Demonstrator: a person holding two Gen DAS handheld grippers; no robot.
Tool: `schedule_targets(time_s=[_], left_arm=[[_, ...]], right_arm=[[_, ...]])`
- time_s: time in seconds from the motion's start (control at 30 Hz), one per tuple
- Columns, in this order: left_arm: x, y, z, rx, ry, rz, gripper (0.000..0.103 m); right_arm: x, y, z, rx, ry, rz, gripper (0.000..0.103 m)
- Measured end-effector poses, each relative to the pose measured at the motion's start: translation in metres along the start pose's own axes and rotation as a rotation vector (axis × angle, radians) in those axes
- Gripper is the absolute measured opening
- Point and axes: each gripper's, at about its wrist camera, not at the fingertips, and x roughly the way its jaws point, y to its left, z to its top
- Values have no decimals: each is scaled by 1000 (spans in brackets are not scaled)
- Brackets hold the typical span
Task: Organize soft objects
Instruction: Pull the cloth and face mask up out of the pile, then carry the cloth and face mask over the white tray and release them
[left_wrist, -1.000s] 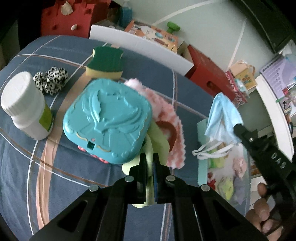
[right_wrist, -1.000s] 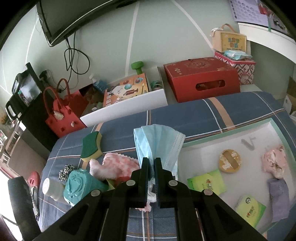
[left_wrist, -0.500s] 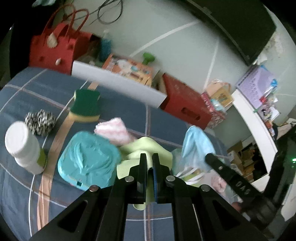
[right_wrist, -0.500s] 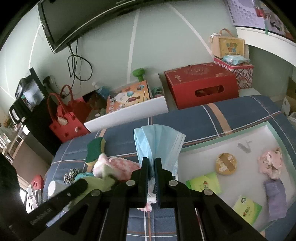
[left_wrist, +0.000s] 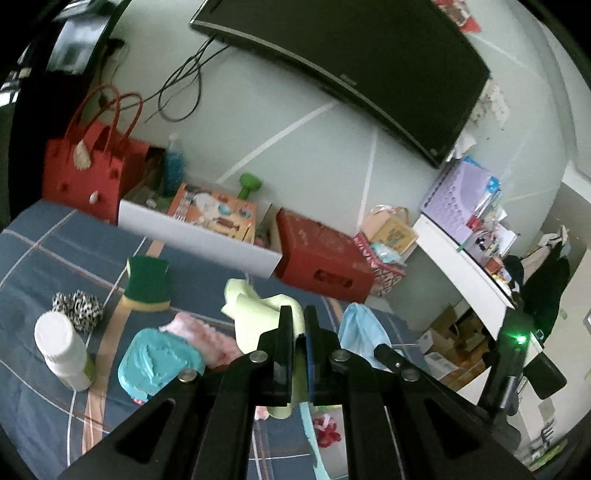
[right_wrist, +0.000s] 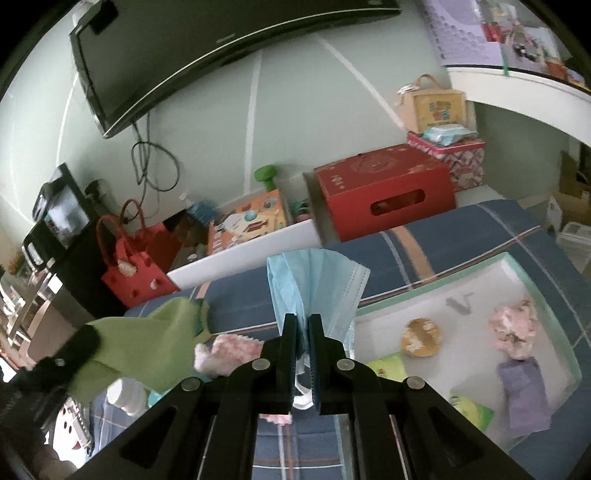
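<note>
**Both grippers lifted, each clenched on a soft piece**

Up above the plaid surface, the left gripper (left_wrist: 295, 328) has its fingers clenched on a pale green cloth (left_wrist: 255, 314), which bunches above the tips and hangs below them, clear of the things underneath. The right gripper (right_wrist: 302, 332) is likewise clenched, on a light blue face mask (right_wrist: 314, 280) that fans up past the fingertips, with its white ear loops dangling beneath.

The blue plaid cover (left_wrist: 48, 254) carries the rest. A fluffy pink cloth (left_wrist: 207, 336) lies beside a turquoise embossed case (left_wrist: 159, 362), the two touching. Farther back sit a green and yellow sponge (left_wrist: 147, 284) and a black and white spotted scrunchie (left_wrist: 77, 306); a white bottle (left_wrist: 62, 350) stands upright near the scrunchie.

From the right wrist view, a white tray with a mint rim (right_wrist: 535, 280) lies on the cover to the right. Inside it are a pink crumpled piece (right_wrist: 515, 328), a lilac cloth (right_wrist: 524, 387), a round tan pad (right_wrist: 421, 336) and two green packets (right_wrist: 388, 365), all apart from one another.
</note>
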Motion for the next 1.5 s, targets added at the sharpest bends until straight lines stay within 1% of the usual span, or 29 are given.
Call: schedule_targets(time_s=[0.1,0.23,0.3,0.43,0.5,0.7,0.77,0.83,0.9,1.03,1.17,1.3,1.43,1.5], left_arm=[[-3,-12,-1,34,-10,-15,5],[9,-29,-4,72,20,-28,5],[18,-39,-5,98,50,-35,5],[38,-68,-6,195,96,-50,5],[49,-81,-7,235,105,-57,5],[93,-106,-27,282,166,-99,5],[110,-108,-36,286,185,-109,5],[128,-108,-46,290,207,-115,5],[142,-106,-54,304,225,-105,5],[166,-96,-68,279,268,-90,5],[186,-88,-81,286,326,-53,5],[202,-79,-94,262,417,-17,5],[211,-75,-107,271,497,31,5],[215,-75,-112,269,530,41,5]], right_arm=[[-4,-13,3,13,-8,-54,7],[-8,-37,8,56,-13,-122,7],[-11,-52,11,86,-17,-152,7],[-12,-74,15,120,-24,-231,7],[-12,-86,16,139,-21,-270,7],[-9,-119,16,200,-6,-342,7],[-7,-127,15,218,2,-354,7],[-3,-137,13,248,11,-344,7],[3,-145,11,269,16,-319,7],[18,-157,6,300,47,-323,7],[33,-160,-1,297,101,-339,7],[42,-158,-6,287,163,-373,9],[50,-166,-14,310,235,-395,9],[53,-169,-18,321,268,-413,9]])
